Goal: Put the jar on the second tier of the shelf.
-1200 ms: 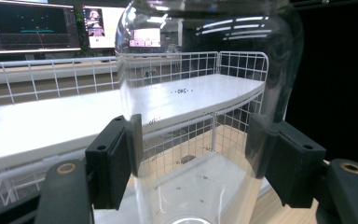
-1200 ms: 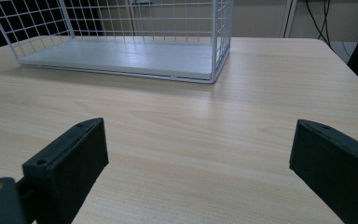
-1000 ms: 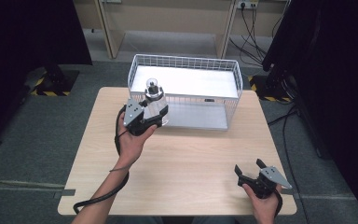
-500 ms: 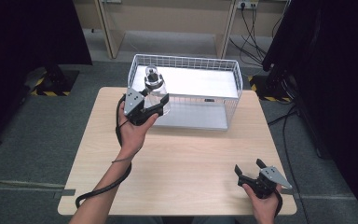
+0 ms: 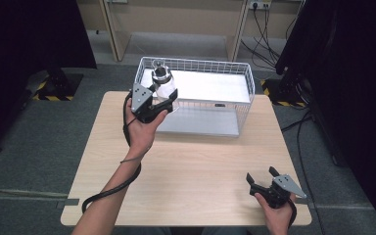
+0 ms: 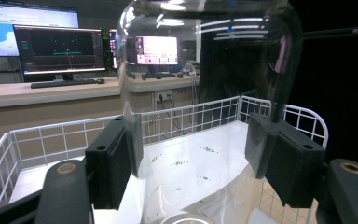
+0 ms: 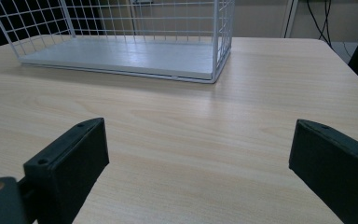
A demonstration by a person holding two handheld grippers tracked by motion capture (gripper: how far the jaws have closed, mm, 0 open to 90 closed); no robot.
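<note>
A clear jar [image 5: 162,83] with a silvery cap is held in the air over the left end of the white wire basket [image 5: 215,63]. My left gripper [image 5: 163,100] is shut on it, gripping its see-through body. In the left gripper view the jar [image 6: 205,70] stands between the two black pads [image 6: 116,163], and the basket [image 6: 51,135] lies below and behind it. My right gripper [image 5: 262,177] rests near the table's front right corner, open. In the right gripper view the right gripper [image 7: 198,158] has nothing but bare wood between its jaws.
The light wooden table [image 5: 191,166] holds the basket at its far edge; the basket's white floor [image 7: 121,51] is bare. A black cable trails from the left hand down to the table's front left. Dark screens and desk legs stand beyond the table.
The left hand has lifted the jar and carried it away from the person, from in front of the basket's left wall to above its left end. The right hand has stayed put.
</note>
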